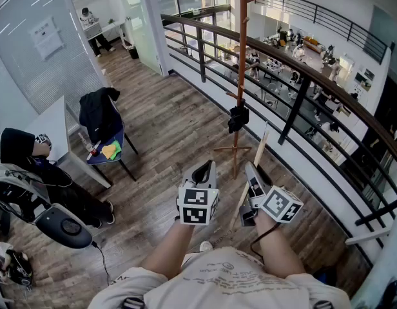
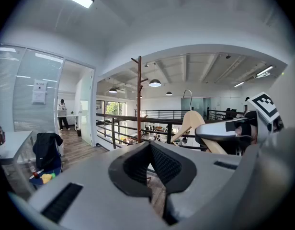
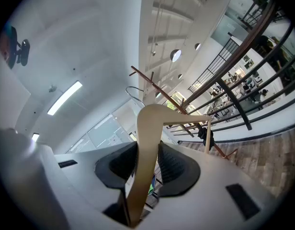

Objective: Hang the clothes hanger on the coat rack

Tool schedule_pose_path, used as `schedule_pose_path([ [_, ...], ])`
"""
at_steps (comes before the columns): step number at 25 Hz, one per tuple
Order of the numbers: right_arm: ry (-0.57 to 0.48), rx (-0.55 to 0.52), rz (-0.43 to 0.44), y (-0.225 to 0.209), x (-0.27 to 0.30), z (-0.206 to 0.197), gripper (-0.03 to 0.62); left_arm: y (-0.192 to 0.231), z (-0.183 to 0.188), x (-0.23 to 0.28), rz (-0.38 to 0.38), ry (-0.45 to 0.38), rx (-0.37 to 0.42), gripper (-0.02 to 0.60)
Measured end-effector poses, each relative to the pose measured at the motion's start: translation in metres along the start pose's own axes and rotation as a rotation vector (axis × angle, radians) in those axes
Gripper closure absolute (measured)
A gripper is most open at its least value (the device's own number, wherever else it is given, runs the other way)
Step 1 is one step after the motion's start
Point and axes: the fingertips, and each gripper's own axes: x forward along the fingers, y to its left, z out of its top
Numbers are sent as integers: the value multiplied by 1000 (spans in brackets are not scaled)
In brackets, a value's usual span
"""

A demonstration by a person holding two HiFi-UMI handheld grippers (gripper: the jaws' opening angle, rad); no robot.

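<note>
My right gripper (image 3: 148,163) is shut on one arm of a pale wooden clothes hanger (image 3: 146,147); its metal hook (image 3: 134,91) curves up above the jaws. In the head view the hanger (image 1: 258,152) rises from my right gripper (image 1: 251,177) toward the tall brown coat rack (image 1: 240,76), which stands by the railing with a dark item (image 1: 238,118) hanging on it. My left gripper (image 1: 206,170) is beside the right, shut with nothing between its pads. The left gripper view shows the rack (image 2: 139,99) ahead and the hanger (image 2: 193,122) at right.
A dark curved balcony railing (image 1: 295,89) runs behind the rack. A chair with a black jacket (image 1: 103,118) stands at left beside a white table (image 1: 53,131). A seated person (image 1: 31,163) is at far left. Wood floor lies between me and the rack.
</note>
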Motion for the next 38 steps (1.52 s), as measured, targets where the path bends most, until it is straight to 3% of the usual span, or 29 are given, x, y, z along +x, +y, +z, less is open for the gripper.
schedule_pose_path([
  [12, 9, -10, -20, 1, 8, -9, 465, 9, -1, 1, -13, -1, 6, 577],
  [38, -93, -36, -44, 23, 45, -5, 465, 54, 7, 22, -108, -26, 8, 577],
])
